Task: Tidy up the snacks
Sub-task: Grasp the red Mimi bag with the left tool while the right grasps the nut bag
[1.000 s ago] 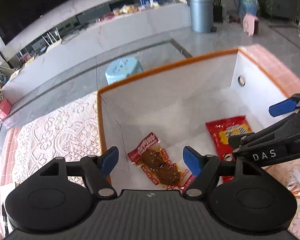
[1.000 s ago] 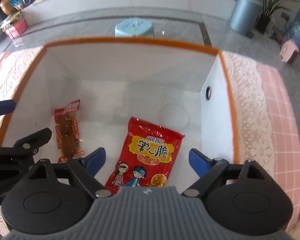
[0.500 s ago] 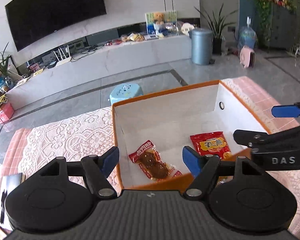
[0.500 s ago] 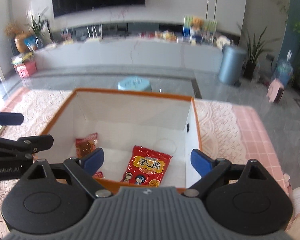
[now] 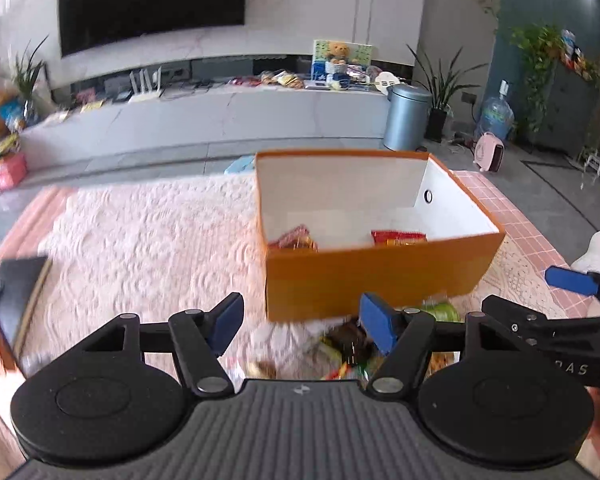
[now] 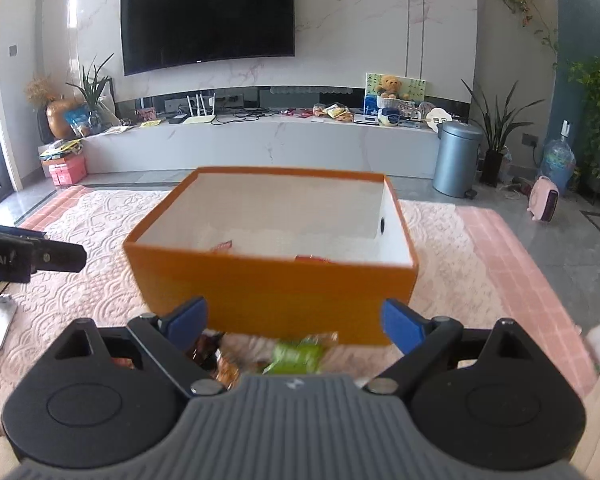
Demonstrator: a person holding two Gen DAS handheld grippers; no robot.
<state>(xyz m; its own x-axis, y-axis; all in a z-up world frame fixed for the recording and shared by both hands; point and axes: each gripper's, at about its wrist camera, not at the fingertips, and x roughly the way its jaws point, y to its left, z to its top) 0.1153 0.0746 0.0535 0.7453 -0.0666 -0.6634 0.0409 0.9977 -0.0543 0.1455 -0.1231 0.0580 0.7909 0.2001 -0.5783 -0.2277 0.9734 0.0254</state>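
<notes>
Left gripper (image 5: 302, 322): jaws spread, have just been closing a little, nothing between them. Right gripper (image 6: 296, 322): jaws spread wide, empty. Loose snack pile (image 5: 352, 350) on lace cloth (image 5: 148, 240), just beyond the fingertips, includes a green packet (image 6: 298, 356). At 12 o'clock past the pile, orange box (image 6: 276, 292), open top; inside, a red chip bag (image 5: 398, 237) right, a brown-and-red packet (image 5: 294, 239) left. Far off at 1 o'clock, a grey bin (image 6: 456, 160).

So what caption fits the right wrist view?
Open right gripper hovering over loose snacks before the orange box.
</notes>
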